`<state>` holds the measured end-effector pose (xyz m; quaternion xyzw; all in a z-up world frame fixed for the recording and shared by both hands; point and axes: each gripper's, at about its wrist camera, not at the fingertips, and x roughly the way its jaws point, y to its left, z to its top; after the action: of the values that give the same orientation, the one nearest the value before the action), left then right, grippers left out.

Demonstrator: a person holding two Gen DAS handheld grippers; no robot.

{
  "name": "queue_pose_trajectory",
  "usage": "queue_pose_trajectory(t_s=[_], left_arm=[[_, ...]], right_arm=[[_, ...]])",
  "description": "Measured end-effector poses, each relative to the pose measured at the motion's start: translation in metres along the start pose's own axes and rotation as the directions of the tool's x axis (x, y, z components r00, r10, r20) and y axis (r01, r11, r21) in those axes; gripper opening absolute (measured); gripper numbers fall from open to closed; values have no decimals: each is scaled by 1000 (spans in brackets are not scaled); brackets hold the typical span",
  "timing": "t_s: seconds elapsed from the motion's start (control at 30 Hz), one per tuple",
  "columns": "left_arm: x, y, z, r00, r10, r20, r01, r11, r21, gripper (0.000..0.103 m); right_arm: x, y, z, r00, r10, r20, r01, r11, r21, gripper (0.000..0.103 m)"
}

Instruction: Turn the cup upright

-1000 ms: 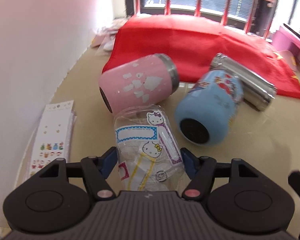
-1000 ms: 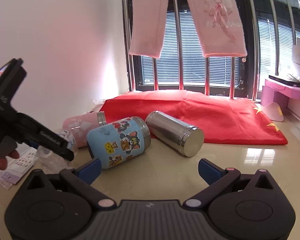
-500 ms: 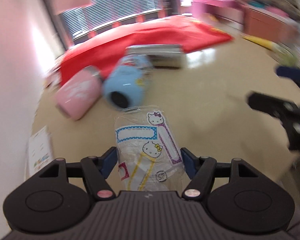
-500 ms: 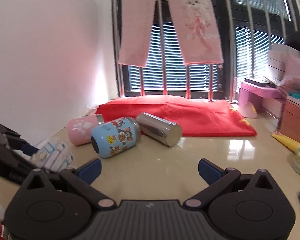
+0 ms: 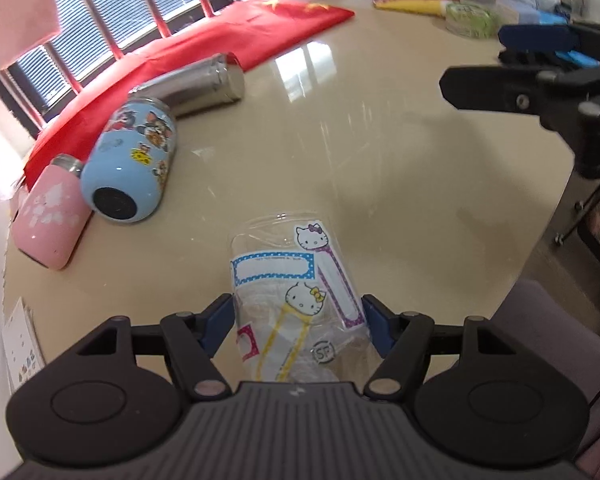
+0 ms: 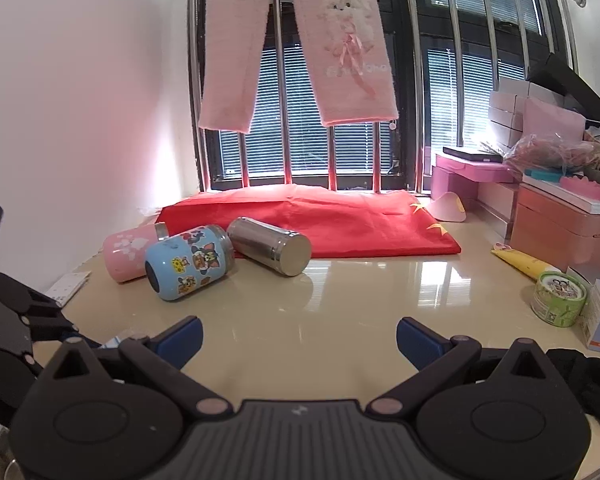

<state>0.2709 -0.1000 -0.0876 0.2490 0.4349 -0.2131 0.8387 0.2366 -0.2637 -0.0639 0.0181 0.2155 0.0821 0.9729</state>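
A clear plastic cup (image 5: 296, 300) covered in Hello Kitty stickers is clamped between the blue fingers (image 5: 216, 322) of the left tool (image 5: 298, 324). The cup is held above the beige worktop (image 5: 400, 152), its far end pointing away from the camera. The right tool (image 6: 298, 334) is seen with its fingers spread wide and nothing between them, held over the worktop. Three flasks are lying on their sides near the red cloth (image 6: 340, 220): a pink flask (image 5: 48, 220), a blue cartoon flask (image 5: 132, 168) touching it, and a steel flask (image 5: 196, 82) beside the blue one. A green tin (image 6: 560, 298) is seen at the right edge of the worktop.
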Motion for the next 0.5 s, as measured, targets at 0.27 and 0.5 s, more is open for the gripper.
queue_pose_trajectory(t_s=[0.27,0.5], left_arm=[[3,6,4,1000,19,-1,-19,999,-36,98],[-42,26,-11,993,33,117,-14,986,-163,103]], right_arm=[[8,-2,-2,1000,1,-17,-1,1000,12,103],[6,8,2,1000,7,-18,-7,1000,-3,103]])
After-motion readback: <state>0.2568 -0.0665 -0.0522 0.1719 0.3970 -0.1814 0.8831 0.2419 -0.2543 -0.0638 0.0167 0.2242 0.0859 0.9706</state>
